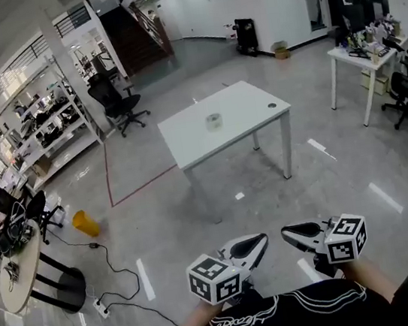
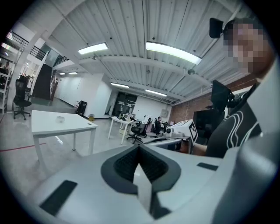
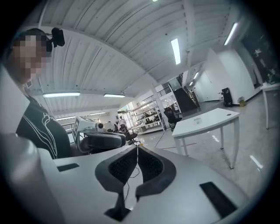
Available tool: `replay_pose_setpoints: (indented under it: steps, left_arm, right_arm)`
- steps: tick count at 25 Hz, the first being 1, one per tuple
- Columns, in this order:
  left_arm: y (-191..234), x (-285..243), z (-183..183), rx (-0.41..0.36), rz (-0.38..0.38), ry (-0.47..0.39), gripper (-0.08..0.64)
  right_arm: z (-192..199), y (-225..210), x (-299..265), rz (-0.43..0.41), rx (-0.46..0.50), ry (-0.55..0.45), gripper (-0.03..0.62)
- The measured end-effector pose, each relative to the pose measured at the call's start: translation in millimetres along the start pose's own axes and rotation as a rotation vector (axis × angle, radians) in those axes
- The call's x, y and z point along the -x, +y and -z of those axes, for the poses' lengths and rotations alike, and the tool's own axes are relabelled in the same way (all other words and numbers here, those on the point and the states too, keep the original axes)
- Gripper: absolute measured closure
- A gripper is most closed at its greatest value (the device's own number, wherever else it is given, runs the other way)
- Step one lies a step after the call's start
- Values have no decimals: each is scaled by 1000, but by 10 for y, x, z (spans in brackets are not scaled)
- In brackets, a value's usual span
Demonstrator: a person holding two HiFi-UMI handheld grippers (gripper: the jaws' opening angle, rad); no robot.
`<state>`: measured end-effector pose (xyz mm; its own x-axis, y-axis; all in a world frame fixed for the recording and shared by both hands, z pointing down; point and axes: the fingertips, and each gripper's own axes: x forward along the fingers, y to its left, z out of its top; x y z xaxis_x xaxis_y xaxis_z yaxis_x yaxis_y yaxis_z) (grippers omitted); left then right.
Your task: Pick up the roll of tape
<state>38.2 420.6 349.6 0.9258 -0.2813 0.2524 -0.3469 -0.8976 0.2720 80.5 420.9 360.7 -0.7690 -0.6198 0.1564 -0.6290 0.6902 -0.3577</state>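
The roll of tape (image 1: 214, 121), pale and translucent, lies on a white table (image 1: 249, 110) in the middle of the room, well ahead of me. Both grippers hang low in front of my body, far from the table, with their tips turned toward each other. My left gripper (image 1: 259, 240) is shut with nothing in it, and my right gripper (image 1: 286, 233) is shut and empty too. In the left gripper view the pads meet at the tip (image 2: 139, 146), and the tape (image 2: 60, 118) shows small on the table (image 2: 65, 127). The right gripper view shows closed jaws (image 3: 137, 148) and the table (image 3: 210, 120) beyond them.
A black office chair (image 1: 120, 102) stands behind the table. On the floor to the left lie a yellow bin (image 1: 85, 223), cables and a power strip (image 1: 102, 306). A round table (image 1: 16, 277) sits at the left edge, and a cluttered white desk (image 1: 367, 58) at the right.
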Motion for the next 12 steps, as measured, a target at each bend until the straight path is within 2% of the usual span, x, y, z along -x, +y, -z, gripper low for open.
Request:
replay_pose_setpoints:
  steps: [6, 12]
  left_arm:
    - [-71, -109, -20, -13, 32, 10, 557]
    - [103, -73, -57, -13, 13, 15, 557]
  right_arm:
    - [3, -46, 115, 16, -24, -15, 577]
    - [-51, -172, 0, 25, -18, -14, 577]
